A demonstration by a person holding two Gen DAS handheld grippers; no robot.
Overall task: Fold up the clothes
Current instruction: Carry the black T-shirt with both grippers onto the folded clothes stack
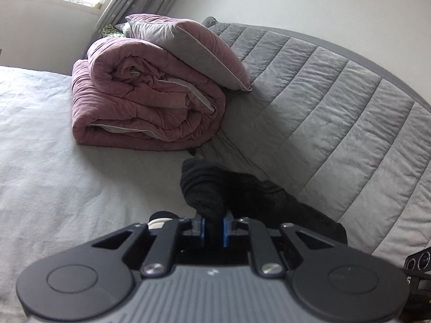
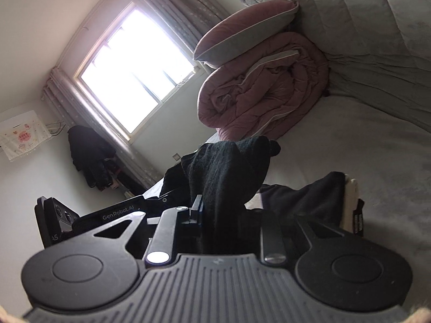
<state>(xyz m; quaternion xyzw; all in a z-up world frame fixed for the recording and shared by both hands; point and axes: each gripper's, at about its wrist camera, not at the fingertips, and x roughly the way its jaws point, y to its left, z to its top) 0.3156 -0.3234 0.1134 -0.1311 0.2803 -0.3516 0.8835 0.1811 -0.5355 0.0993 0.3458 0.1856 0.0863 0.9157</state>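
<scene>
Left tool (image 1: 214,228) clenched on a bunch of black knit garment (image 1: 237,188); blue pads (image 1: 225,231) pinch the fabric from both sides. The cloth rises out of the jaws in a rounded hump, then trails off to the right and down, lying over the pale grey bed sheet (image 1: 67,161) next to the grey quilted headboard (image 1: 336,107).

Right tool (image 2: 215,215) also clenched on the same black knit garment (image 2: 229,172). A thick fold fills the gap between the fingers and stands up in front of the camera, the upper edge flopped over. The right finger is hidden behind the cloth; only the left finger (image 2: 196,207) shows. More of the dark cloth hangs to the right of the tool, with a cream inner edge (image 2: 350,188) and a small dark label (image 2: 358,218) at its far side. In this view part of the left tool's black body sits at lower left.

Behind, on the bed: rolled dusty-pink duvet with grey piping (image 1: 145,99), a pink-and-grey pillow (image 1: 194,45) leaning on top of it and against the headboard. Both well apart from the garment. Bright window (image 2: 134,70) with patterned grey curtains (image 2: 172,8) on the far wall; dark clothing hanging in the corner (image 2: 89,156); a small white cloth hanging (image 2: 24,134) on the wall left of it.
</scene>
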